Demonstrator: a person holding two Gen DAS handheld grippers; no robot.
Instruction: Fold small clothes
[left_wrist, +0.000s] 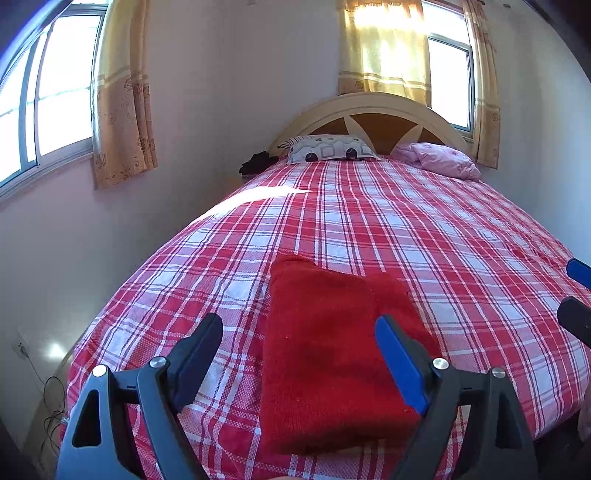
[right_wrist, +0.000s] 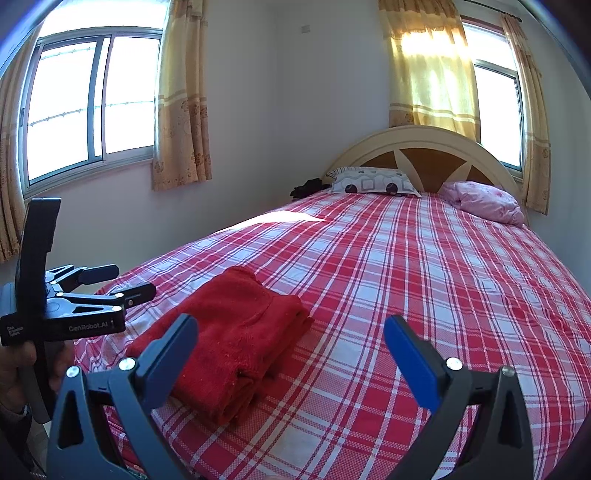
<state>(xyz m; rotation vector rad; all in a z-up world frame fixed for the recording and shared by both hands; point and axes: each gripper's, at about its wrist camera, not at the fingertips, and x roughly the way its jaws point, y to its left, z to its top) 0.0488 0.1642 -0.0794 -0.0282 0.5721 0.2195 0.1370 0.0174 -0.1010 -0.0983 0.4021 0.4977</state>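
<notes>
On the bed (left_wrist: 406, 221), folded red garment (left_wrist: 332, 354) lies lengthwise just ahead of left gripper (left_wrist: 299, 350), nearer than right gripper (right_wrist: 291, 350); both gape, empty.

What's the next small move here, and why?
Probably lift both away. The red garment already lies folded in layers on the plaid bed, and the left gripper and right gripper both stand open, holding nothing.

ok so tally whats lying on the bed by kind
folded red garment: 1
pillows: 2, a patterned white pillow and a pink pillow
dark bundle at the far left corner by the headboard, too small to identify: 1
total: 4
</notes>
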